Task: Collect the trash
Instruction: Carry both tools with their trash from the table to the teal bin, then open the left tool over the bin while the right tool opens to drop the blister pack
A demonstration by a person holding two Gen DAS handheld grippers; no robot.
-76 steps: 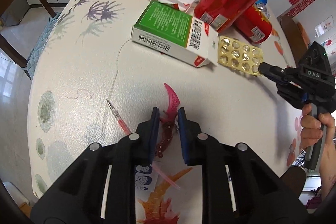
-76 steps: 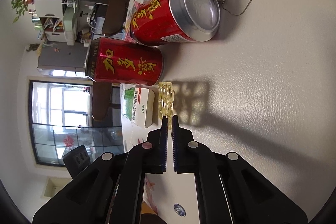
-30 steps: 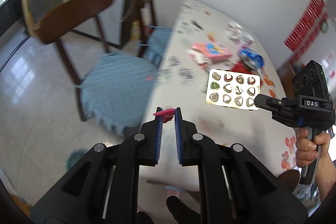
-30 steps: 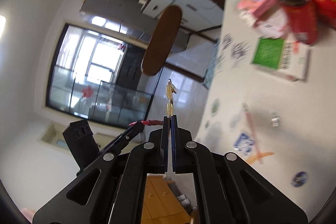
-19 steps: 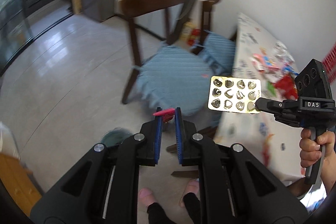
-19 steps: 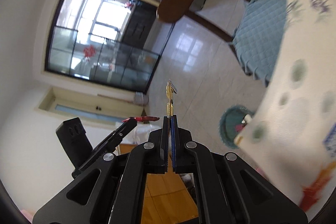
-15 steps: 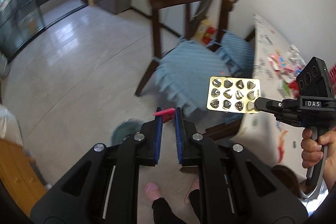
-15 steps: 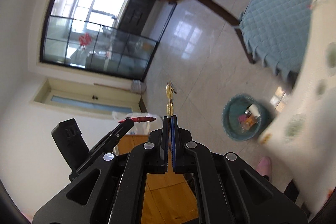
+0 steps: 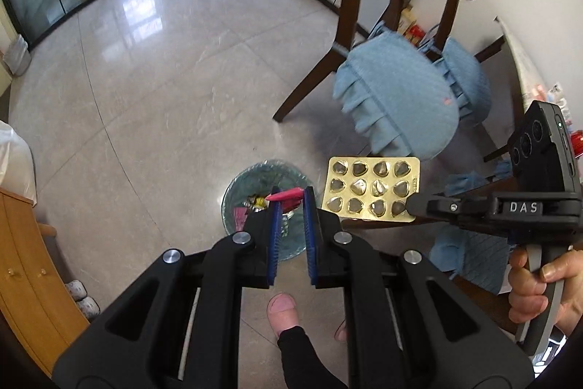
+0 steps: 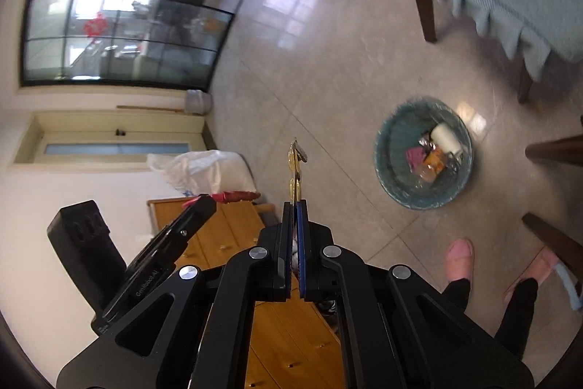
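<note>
My left gripper [image 9: 290,197] is shut on a pink plastic piece [image 9: 286,195] and holds it in the air right above a round teal trash bin [image 9: 233,186] on the floor. My right gripper [image 10: 294,203] is shut on a gold blister pack [image 10: 294,170], seen edge-on there and flat in the left wrist view [image 9: 371,188], to the right of the bin. The bin [image 10: 391,192] holds several pieces of trash. The left gripper and its pink piece [image 10: 233,196] also show in the right wrist view.
A wooden chair with a blue cushion [image 9: 397,97] stands behind the bin. A wooden cabinet [image 9: 25,265] is at the left. A white bag [image 10: 204,170] lies by the wall. The person's feet in pink slippers [image 10: 460,259] stand near the bin.
Both grippers swung further away from the table and down toward the floor. The trash bin now sits directly under the left gripper's tips. Both grips are unchanged.
</note>
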